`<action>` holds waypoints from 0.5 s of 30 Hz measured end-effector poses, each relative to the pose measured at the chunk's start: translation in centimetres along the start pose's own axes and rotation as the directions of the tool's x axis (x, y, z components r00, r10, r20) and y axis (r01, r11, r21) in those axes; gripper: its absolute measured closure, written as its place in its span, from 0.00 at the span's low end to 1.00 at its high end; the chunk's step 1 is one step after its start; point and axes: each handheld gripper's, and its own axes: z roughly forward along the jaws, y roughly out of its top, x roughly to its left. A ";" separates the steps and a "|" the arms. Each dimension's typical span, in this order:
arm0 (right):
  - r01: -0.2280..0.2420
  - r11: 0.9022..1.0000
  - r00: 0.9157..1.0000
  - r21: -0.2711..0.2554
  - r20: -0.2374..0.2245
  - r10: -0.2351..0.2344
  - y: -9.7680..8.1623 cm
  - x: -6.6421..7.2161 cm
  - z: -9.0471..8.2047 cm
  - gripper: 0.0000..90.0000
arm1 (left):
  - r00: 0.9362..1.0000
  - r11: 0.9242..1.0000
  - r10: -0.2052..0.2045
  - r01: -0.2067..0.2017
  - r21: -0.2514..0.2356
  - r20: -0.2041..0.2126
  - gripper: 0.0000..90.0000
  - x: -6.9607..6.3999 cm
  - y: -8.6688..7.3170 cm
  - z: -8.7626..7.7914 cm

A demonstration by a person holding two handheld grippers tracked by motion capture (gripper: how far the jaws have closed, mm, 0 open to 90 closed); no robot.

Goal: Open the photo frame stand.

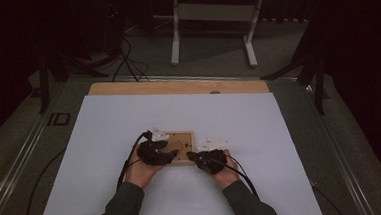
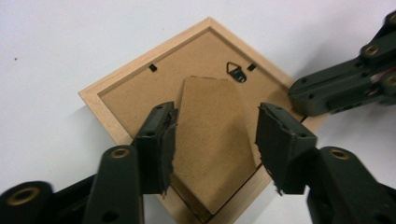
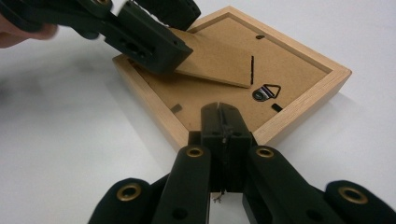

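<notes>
The wooden picture frame (image 1: pixel 180 147) lies face down mid-bench. The left claw (image 2: pixel 212 140) stands apart, straddling the raised easel stand (image 2: pixel 214 140), likely to grip it. The right claw (image 3: pixel 223 122), pressed together, pins the frame's near edge steady.

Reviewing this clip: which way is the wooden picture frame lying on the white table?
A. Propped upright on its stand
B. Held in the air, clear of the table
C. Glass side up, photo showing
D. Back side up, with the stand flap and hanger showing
D. The picture frame lies flat on the white table, its brown backing board up, with the stand flap and metal hanger in plain sight.
</notes>
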 end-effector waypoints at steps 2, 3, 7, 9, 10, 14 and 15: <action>0.000 1.000 1.000 0.000 0.000 0.000 0.0 0.0 0.0 1.00 | 1.000 1.000 -0.009 0.009 -0.003 0.002 0.48 0.0 0.0 -0.1; 0.000 1.000 1.000 0.000 -0.001 0.000 0.0 0.0 0.0 1.00 | 1.000 1.000 -0.020 0.020 0.009 0.000 0.47 0.1 0.0 -0.2; 0.001 1.000 1.000 0.000 0.000 -0.001 0.0 0.0 0.0 1.00 | 0.999 0.999 -0.039 0.039 0.026 -0.001 0.45 0.4 -0.2 -0.3; 0.001 1.000 1.000 -0.001 0.000 -0.001 0.0 0.0 0.0 1.00 | 0.999 0.998 -0.045 0.045 0.033 0.005 0.45 0.4 -0.5 -0.3; 0.001 1.000 1.000 -0.001 0.000 -0.001 0.0 0.0 0.0 1.00 | 0.999 0.998 -0.046 0.045 0.039 0.005 0.45 0.4 -0.6 -0.3; -0.001 1.000 1.000 -0.002 0.000 0.001 0.0 0.0 0.0 1.00 | 0.997 0.995 -0.074 0.072 0.063 0.028 0.46 0.5 -1.0 -0.3; -0.001 1.000 1.000 -0.002 0.000 0.001 0.0 0.0 0.0 1.00 | 0.996 0.994 -0.083 0.080 0.069 0.036 0.46 0.6 -1.1 -0.2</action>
